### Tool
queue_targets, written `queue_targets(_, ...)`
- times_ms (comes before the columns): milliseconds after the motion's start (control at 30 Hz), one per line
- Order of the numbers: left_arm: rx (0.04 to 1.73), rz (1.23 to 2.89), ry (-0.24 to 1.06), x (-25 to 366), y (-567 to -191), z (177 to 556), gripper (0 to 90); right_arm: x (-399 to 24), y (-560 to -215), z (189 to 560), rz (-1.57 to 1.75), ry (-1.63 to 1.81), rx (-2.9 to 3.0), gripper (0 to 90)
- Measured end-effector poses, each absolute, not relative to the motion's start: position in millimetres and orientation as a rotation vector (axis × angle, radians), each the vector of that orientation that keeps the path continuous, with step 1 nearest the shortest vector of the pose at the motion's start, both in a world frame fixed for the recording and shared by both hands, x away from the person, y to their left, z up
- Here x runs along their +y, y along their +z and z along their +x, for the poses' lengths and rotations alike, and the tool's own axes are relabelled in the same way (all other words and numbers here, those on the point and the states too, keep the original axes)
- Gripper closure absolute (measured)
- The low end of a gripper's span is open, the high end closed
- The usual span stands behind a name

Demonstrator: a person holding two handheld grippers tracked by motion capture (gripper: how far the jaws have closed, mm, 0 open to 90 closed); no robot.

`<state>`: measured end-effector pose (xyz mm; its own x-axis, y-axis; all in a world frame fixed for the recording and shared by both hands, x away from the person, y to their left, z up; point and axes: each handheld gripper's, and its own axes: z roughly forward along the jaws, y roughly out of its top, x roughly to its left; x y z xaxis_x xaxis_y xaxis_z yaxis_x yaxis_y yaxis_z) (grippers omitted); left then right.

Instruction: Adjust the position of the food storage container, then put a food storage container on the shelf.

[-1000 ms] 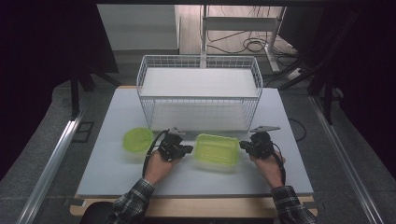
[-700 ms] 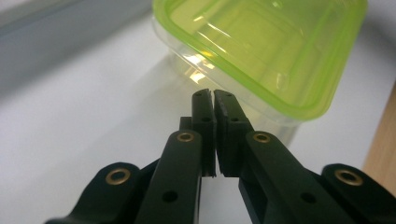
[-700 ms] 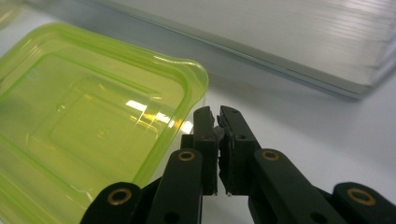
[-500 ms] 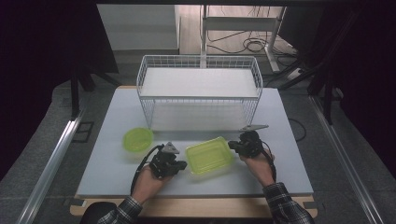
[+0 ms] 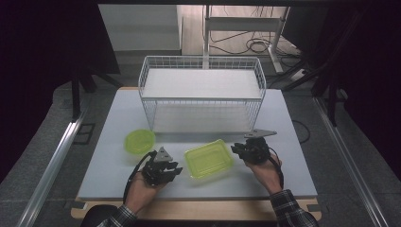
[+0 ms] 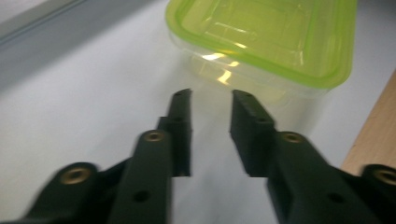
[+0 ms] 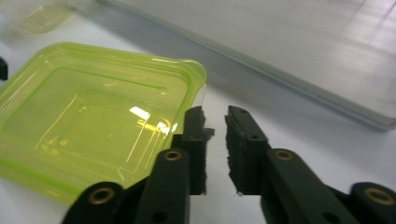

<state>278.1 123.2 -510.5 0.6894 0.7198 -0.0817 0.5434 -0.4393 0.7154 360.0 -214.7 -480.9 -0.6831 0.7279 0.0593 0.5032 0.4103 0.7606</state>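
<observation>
A rectangular clear container with a lime-green lid (image 5: 208, 161) lies slightly askew on the white table (image 5: 113, 123) near the front. My left gripper (image 5: 179, 170) sits just left of it. Its jaws have just been opening and stand a little apart with nothing between them; the container (image 6: 261, 42) is right ahead of the left gripper (image 6: 212, 95). My right gripper (image 5: 234, 149) is at the container's right end. Its jaws have also just been opening, to a narrow gap, and are empty. The lid's corner (image 7: 189, 70) lies just beside the right gripper (image 7: 215, 112).
A white wire basket (image 5: 201, 97) stands across the back middle of the table. A small round lime-green container (image 5: 139, 140) sits left of the left gripper. The table's wooden front edge (image 5: 198, 210) is close behind both hands.
The container has come toward the front edge and turned slightly. Both grippers came with it, then their jaws parted and drew off the container's ends.
</observation>
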Motion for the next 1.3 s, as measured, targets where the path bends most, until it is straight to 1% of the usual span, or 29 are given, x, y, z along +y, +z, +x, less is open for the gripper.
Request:
queue_targets(100, 0.954, 2.143, 0.347, 127.6, -510.6, 272.2, 54.5, -218.7, -478.0, 352.9, 1.067, 1.172, 2.371, 65.8)
queue_targets(133, 0.949, 2.14, 0.357, 128.8, -510.9, 270.5, 48.4, -220.0, -477.2, 351.1, 1.064, 1.183, 2.362, 61.9)
queue_targets(200, 0.948, 2.134, 0.38, 130.8, -512.1, 267.5, 40.5, -221.3, -476.2, 347.2, 1.062, 1.199, 2.354, 56.2)
queue_targets(233, 0.948, 2.134, 0.39, 131.6, -512.6, 266.4, 35.1, -221.5, -476.1, 345.3, 1.058, 1.202, 2.351, 52.2)
queue_targets(433, 0.953, 2.128, 0.414, 133.0, -513.1, 259.7, 15.3, -224.7, -479.0, 334.8, 1.046, 1.208, 2.354, 34.0)
queue_targets(500, 0.943, 2.132, 0.414, 132.7, -513.2, 257.3, 10.2, -226.8, -480.4, 332.5, 1.05, 1.219, 2.359, 29.0)
queue_targets(700, 0.927, 2.147, 0.458, 133.2, -517.4, 250.9, 3.5, -233.7, -485.7, 326.4, 1.051, 1.259, 2.38, 17.4)
queue_targets(833, 0.914, 2.145, 0.489, 136.9, -519.1, 247.2, 2.1, -235.2, -489.6, 323.3, 1.059, 1.257, 2.397, 11.7)
queue_targets(1167, 0.954, 2.102, 0.516, 148.5, -519.7, 247.5, 1.4, -235.9, -499.6, 323.8, 1.079, 1.247, 2.442, 4.0)
queue_targets(1300, 0.949, 2.115, 0.526, 147.6, -520.6, 247.6, 1.4, -237.3, -499.9, 327.0, 1.106, 1.253, 2.441, 3.5)
